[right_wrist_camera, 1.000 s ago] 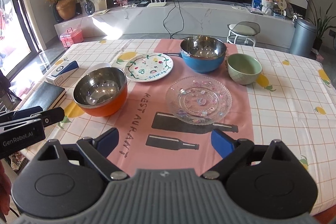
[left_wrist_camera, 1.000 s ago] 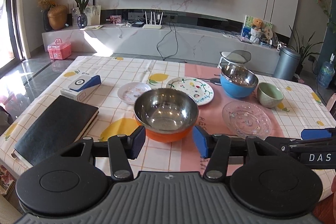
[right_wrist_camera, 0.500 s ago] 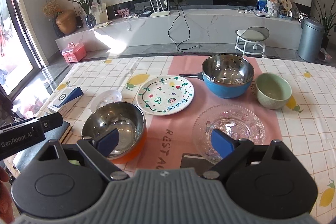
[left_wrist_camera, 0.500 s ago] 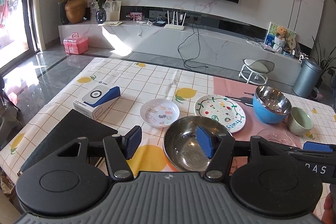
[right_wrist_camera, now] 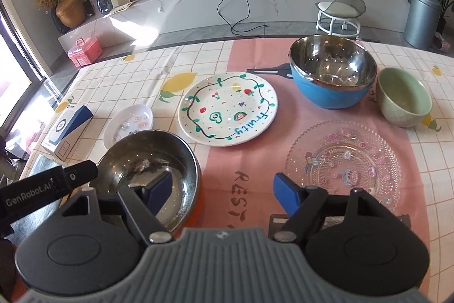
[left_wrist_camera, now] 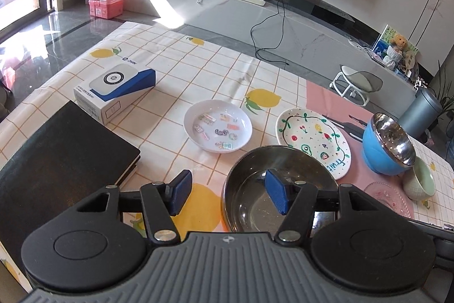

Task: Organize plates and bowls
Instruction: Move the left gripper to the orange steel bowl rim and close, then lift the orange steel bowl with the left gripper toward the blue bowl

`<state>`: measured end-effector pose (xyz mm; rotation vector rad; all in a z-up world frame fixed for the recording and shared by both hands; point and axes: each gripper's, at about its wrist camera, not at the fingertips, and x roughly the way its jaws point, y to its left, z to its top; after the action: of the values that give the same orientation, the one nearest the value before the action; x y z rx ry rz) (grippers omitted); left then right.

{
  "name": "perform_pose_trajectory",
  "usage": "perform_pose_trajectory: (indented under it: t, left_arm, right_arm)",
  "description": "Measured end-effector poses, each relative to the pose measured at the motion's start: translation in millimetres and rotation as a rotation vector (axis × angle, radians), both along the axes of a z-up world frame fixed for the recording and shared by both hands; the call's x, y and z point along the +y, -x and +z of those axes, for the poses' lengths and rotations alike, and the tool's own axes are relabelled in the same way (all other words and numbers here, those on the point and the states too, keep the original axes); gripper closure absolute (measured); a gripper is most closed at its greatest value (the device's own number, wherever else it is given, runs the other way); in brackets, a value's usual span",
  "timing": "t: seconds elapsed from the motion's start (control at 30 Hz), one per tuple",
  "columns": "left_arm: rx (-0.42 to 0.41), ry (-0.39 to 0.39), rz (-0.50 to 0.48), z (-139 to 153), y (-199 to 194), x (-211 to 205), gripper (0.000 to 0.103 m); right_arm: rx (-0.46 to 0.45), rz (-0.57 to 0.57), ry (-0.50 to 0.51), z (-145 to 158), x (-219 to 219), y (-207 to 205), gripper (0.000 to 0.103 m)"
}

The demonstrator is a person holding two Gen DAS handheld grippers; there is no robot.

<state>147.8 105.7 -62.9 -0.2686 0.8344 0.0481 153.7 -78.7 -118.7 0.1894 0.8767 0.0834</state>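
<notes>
While both grippers straddle orange bowl [right_wrist_camera: 159, 161] rim, glass plate [right_wrist_camera: 344, 163] sits apart.

- Left tongs [left_wrist_camera: 229, 196] gape over the steel bowl's [left_wrist_camera: 249, 206] left rim, one pad inside, one outside.
- Small white dish [left_wrist_camera: 218, 129] sits just beyond, beside the fruit-painted plate [left_wrist_camera: 313, 141].

Orange-shelled steel bowl [right_wrist_camera: 150, 161], blue-shelled steel bowl [right_wrist_camera: 332, 73], pale green bowl [right_wrist_camera: 403, 97]. White plate [right_wrist_camera: 228, 108] painted with fruit and green vines. Tablecloth [left_wrist_camera: 181, 70] checked orange, dotted with yellow lemons.
</notes>
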Motion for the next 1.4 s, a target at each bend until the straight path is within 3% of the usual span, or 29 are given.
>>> perform_pose_trajectory:
  t: [0.23,0.37,0.6,0.7,1.1,1.4]
  left_arm:
    - [0.061,0.028,0.021,-18.2,-10.1,1.3,0.047]
    - [0.073,0.038,0.023,-23.3,-10.2,-0.5,0.068]
    - [0.081,0.049,0.014,-24.4,-11.2,-1.8,0.096]
    - [0.081,0.042,0.016,-24.3,-11.5,-2.6,0.098]
    - [0.059,0.053,0.008,-4.6,9.5,-7.2,0.098]
    - [0.070,0.040,-0.012,21.9,57.0,-31.3,0.097]
  right_arm:
    - [0.064,-0.006,-0.002,-18.1,9.6,-13.8,0.040]
    - [0.094,-0.003,-0.015,-24.3,10.3,-15.9,0.055]
    - [0.103,0.026,-0.060,-27.5,14.4,-14.3,0.083]
    - [0.108,0.033,-0.070,-26.5,16.7,-13.7,0.091]
    - [0.091,0.032,-0.090,-12.2,8.7,-0.5,0.092]
    - [0.153,0.042,-0.184,7.5,-27.3,45.1,0.092]
